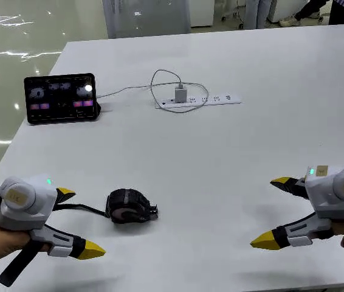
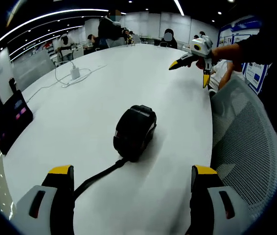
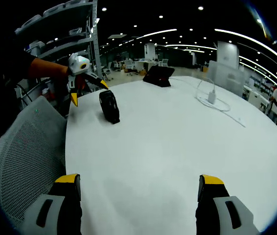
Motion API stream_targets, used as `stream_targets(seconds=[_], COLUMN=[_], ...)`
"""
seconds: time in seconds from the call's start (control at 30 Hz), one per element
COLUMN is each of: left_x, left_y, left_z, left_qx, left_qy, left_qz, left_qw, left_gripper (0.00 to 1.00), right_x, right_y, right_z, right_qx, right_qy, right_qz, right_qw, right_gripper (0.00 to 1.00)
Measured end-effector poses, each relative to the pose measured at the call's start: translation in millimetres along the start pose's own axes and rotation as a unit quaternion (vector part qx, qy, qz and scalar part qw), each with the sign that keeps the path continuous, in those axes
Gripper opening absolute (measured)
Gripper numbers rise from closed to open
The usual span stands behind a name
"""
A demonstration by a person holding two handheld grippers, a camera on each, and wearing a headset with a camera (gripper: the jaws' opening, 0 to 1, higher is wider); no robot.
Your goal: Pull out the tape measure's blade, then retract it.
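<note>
A black tape measure [image 1: 129, 206] lies on the white table [image 1: 220, 158], blade fully inside, a black strap trailing from it toward the left. My left gripper [image 1: 82, 222] is open just left of it, yellow tips apart, nothing between them. In the left gripper view the tape measure [image 2: 135, 131] sits a short way ahead of my left gripper [image 2: 131, 177]. My right gripper [image 1: 276, 213] is open at the table's right front, well away from the tape. The right gripper view has my right gripper [image 3: 138, 186] low and the tape measure [image 3: 109, 106] far off beside the other gripper [image 3: 87, 78].
A dark tablet [image 1: 61, 98] stands at the back left. A white power strip [image 1: 201, 101] with a charger and looped cable lies at the back centre. A grey mesh chair [image 3: 26, 156] stands at the table's front edge. People sit in the background of the left gripper view.
</note>
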State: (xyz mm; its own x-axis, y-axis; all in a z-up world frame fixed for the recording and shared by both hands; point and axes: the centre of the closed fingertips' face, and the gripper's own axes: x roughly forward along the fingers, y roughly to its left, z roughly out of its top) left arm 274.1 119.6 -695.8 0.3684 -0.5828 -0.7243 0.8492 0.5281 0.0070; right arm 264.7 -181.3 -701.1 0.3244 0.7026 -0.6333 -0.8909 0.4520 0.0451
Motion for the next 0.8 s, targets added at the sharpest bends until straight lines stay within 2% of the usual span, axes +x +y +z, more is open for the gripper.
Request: stream_targets(seconds=[0.13,0.27,0.43,0.5,0.63,0.8], left_x=[7.2,15.1,21.4,24.3,33.9,50.7], left_y=[-1.1,-0.3,1.7,-1.6,-10.1,-7.3], left_z=[16.0,18.1,23.5,24.8,28.0,32.9], left_qx=[0.045,0.079,0.083,0.087,0.102,0.103], left_qy=[-0.003,0.024,0.025,0.03,0.043,0.045], left_qz=[-0.012,-0.023,-0.032,-0.039,-0.059,-0.057], left_qw=[0.9989,0.9963,0.9957,0.995,0.9921,0.992], left_gripper=[0.99,0.98,0.96,0.94,0.89,0.84], right_x=[12.1,23.8,38.5,44.6,58.3,77.3], right_y=[4.0,3.0,7.6,10.4,14.7,15.7], right_z=[12.1,18.6,30.9,34.4,41.5,49.5], right_qx=[-0.015,-0.033,-0.042,-0.037,-0.051,-0.042], right_qy=[-0.002,0.005,0.003,0.005,0.013,0.016], right_qz=[0.011,0.021,0.03,0.038,0.05,0.06], right_qw=[0.9998,0.9992,0.9987,0.9986,0.9973,0.9972], right_gripper=[0.99,0.99,0.99,0.99,0.99,0.99])
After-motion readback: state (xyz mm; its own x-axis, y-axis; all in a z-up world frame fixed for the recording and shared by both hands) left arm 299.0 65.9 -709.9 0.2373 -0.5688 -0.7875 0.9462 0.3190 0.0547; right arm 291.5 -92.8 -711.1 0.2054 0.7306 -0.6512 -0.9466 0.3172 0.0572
